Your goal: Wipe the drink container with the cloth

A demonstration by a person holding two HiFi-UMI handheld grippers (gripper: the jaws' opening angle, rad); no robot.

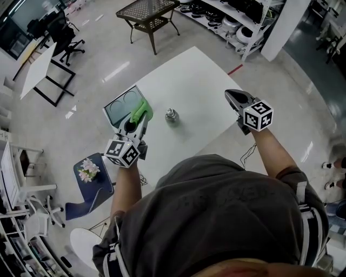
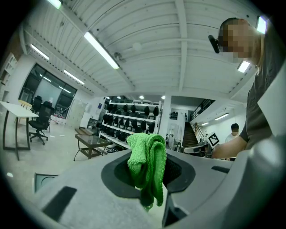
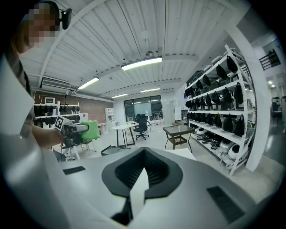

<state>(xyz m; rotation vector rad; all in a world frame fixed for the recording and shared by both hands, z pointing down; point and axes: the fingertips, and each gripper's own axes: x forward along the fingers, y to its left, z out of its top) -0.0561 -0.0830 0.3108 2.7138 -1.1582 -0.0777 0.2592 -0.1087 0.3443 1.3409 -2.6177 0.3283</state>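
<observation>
A small shiny metal drink container [image 1: 171,114] stands upright in the middle of the white table [image 1: 189,76]. Just left of it, my left gripper [image 1: 139,120] is shut on a green cloth [image 1: 142,110], a short gap from the container. In the left gripper view the cloth [image 2: 145,162] hangs bunched between the jaws of that gripper [image 2: 148,175]. My right gripper [image 1: 232,96] hovers over the table's right edge, shut with nothing in it; the right gripper view shows its jaws [image 3: 140,172] closed together. That view also catches the green cloth [image 3: 90,130] at far left.
A grey tray [image 1: 121,103] with two round recesses lies at the table's left corner, under the left gripper. A blue chair with flowers [image 1: 89,170] stands at the near left. A low glass-top table [image 1: 148,13] and helmet shelves [image 1: 232,21] stand beyond.
</observation>
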